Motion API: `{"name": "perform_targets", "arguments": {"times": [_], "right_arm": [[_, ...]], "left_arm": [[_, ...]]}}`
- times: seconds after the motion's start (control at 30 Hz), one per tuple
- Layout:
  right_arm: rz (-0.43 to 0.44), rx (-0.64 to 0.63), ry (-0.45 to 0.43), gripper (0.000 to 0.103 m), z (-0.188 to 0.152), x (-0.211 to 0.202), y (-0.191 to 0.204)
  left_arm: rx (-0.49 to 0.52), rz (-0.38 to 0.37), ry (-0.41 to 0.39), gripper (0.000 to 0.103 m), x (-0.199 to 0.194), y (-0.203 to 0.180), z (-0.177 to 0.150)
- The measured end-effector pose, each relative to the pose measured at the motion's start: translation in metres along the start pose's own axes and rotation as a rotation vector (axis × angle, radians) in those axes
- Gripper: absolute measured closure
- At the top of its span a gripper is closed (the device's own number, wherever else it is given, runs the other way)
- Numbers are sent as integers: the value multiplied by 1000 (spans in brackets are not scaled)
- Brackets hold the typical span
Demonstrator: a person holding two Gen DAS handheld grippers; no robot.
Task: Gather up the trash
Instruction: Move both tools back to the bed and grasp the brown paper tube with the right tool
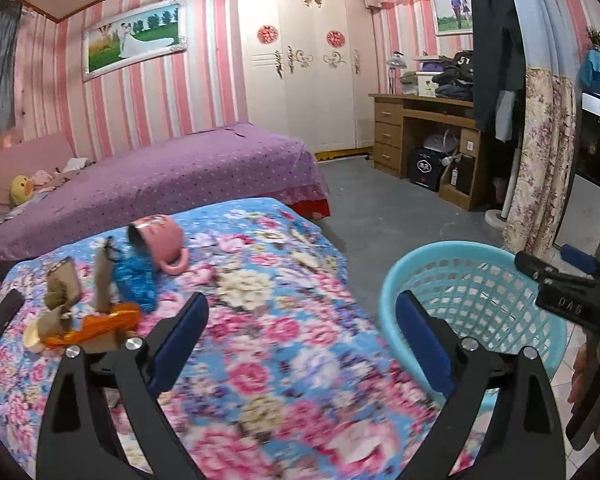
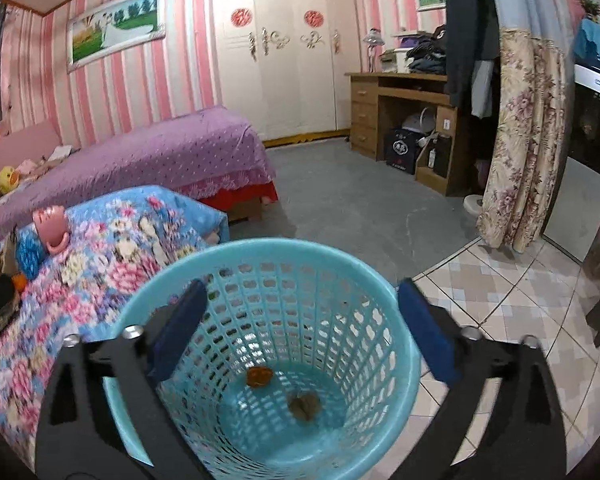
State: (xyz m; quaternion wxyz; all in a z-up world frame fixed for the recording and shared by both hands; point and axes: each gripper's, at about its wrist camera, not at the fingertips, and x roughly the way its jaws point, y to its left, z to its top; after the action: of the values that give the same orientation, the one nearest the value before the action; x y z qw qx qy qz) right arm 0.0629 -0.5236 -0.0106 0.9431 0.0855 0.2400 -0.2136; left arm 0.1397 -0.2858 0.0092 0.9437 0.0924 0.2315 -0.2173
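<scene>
A turquoise mesh basket (image 2: 380, 292) stands on the floor beside the floral-covered table (image 1: 284, 320). Two scraps lie on its bottom: an orange one (image 2: 259, 376) and a brown crumpled one (image 2: 303, 405). My right gripper (image 2: 302, 320) hangs open over the basket's mouth, nothing between its blue pads. My left gripper (image 1: 302, 332) is open above the table's right edge, with the basket (image 1: 452, 256) just to its right. On the table's left lie brown paper scraps (image 1: 62, 288), an orange wrapper (image 1: 100, 324), a blue fuzzy thing (image 1: 136, 280) and a tipped pink mug (image 1: 160, 240).
A purple-covered bed (image 1: 172, 176) lies behind the table, with a yellow plush (image 1: 22, 189) on it. A white wardrobe (image 1: 300, 60), a wooden desk (image 1: 424, 128) and a floral curtain (image 1: 544, 152) ring the grey floor. The person's right hand holding its gripper (image 1: 572, 296) shows at the right edge.
</scene>
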Motion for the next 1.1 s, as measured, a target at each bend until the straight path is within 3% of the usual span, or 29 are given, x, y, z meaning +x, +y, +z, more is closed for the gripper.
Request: {"name": "perform_targets", "arguments": {"times": [0.13,0.3,0.4,0.53,0.77,0.9,1.1], "right_arm": [[-14,22,5,4,3,-1,13],[31,36,-14,4,6,-8,42],[66,9,-5,4,4,-7,67],[111,1,24,4,-1,-1,96],[139,-84,45,4,-9,5,149],[176,-110,58,4,-14,7,179],[243,-141,86,4,-22,12,225]], "left_arm": [[-31,13,31,10,-12,29,-3],[-40,80,32,4,-28,65,-10],[-78,92,46,4,-33,94,-16],[-107,174,50,4,-36,131,-32],[-208,211,89,4,-32,193,-54],[-210,289,108,4,-35,227,-67],[-245,343,145,4,-36,270,-81]]}}
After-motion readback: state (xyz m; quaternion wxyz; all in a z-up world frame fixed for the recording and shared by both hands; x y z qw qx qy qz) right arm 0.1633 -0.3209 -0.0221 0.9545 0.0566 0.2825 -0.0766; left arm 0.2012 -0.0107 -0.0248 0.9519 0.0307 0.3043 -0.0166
